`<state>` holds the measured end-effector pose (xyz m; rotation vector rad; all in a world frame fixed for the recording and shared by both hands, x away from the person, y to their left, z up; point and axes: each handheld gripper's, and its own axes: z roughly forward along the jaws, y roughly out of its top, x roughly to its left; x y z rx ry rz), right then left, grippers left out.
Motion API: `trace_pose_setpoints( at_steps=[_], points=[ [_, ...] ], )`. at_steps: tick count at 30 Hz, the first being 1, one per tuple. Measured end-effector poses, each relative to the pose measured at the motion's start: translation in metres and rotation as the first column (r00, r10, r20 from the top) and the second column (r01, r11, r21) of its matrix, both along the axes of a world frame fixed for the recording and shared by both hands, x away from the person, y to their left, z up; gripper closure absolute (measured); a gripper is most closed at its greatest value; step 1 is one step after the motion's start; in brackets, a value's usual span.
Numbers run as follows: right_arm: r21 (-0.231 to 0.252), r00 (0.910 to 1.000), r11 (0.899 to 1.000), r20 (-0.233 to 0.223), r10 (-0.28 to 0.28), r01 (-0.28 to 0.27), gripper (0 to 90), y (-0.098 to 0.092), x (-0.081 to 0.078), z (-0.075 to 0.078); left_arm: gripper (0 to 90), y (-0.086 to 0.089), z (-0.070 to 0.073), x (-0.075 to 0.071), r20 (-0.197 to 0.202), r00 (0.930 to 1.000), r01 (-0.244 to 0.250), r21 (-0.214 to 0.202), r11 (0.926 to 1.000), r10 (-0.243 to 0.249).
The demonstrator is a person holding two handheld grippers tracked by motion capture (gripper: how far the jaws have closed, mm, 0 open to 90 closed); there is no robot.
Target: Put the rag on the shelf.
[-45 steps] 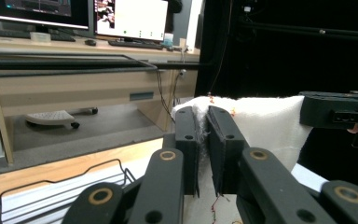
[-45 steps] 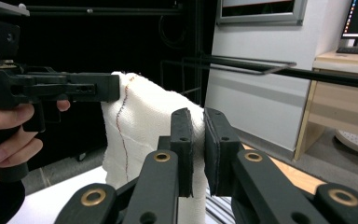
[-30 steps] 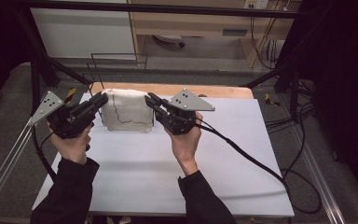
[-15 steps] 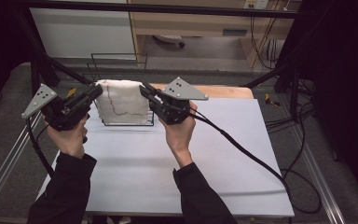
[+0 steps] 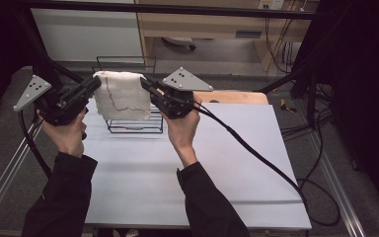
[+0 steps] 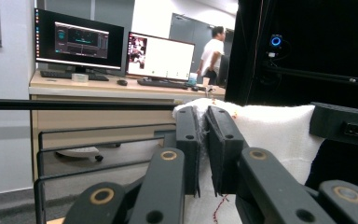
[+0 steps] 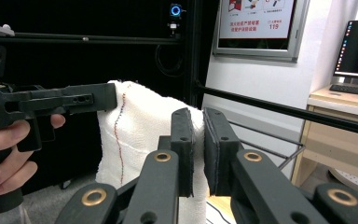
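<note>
Both tongs are pinching 1 white towel by its top corners: the left gripper (image 5: 90, 88) has its jaws pressed on the towel's (image 5: 123, 96) left corner, the right gripper (image 5: 148, 88) on the right corner, so the cloth hangs flat between them.

Taking the white table (image 5: 187, 163) as the landmark, the towel is held up above its far left part, directly over the black wire rack (image 5: 135, 126) that stands there. Beyond the table's far edge sits a wooden desk (image 6: 74, 88) with 2 monitors, and a person stands farther back in the room.

I'd judge the towel light, soft and limp. It drapes and shows a thin dark thread line (image 5: 109, 96) wandering down its face; it will sag wherever it isn't held, so the 2 top corners are the sensible grip.

As for containers, the rack is the nearest thing to 1, and what I can see of it looks empty, the towel's lower hem hanging just above or against its top wires; I can't tell which.
</note>
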<state>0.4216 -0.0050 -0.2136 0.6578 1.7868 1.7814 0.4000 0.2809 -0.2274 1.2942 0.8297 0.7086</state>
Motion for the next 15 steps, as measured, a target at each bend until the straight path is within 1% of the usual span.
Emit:
trace_pose_setpoints(
  at_steps=[3, 7, 8, 11, 15],
  points=[
    [0.006, 1.0, 1.0, -0.001, -0.003, 0.003, 83.5, 0.002, 0.006, 0.003, 82.9, 0.001, 0.004, 0.004, 0.003, 1.0, -0.004, 0.002, 1.0, 0.004],
    [0.012, 0.9999, 1.0, 0.002, -0.011, 0.011, 83.4, 0.004, 0.013, 0.008, 82.8, 0.002, 0.01, 0.01, 0.002, 1.0, -0.004, -0.019, 0.9998, 0.004],
    [0.018, 0.9999, 1.0, -0.002, -0.012, 0.012, 83.5, 0.004, 0.015, 0.009, 82.8, 0.003, 0.011, 0.011, 0.002, 1.0, -0.004, -0.021, 0.9998, 0.004],
    [0.017, 0.9999, 1.0, 0.003, -0.015, 0.014, 83.5, 0.006, 0.018, 0.013, 82.8, 0.003, 0.015, 0.015, 0.0, 1.0, -0.007, -0.029, 0.9995, 0.007],
    [0.016, 0.9997, 1.0, 0.008, -0.022, 0.021, 83.5, 0.008, 0.023, 0.02, 82.8, 0.004, 0.021, 0.019, 0.006, 0.9999, -0.015, -0.022, 0.9996, 0.015]
  ],
)
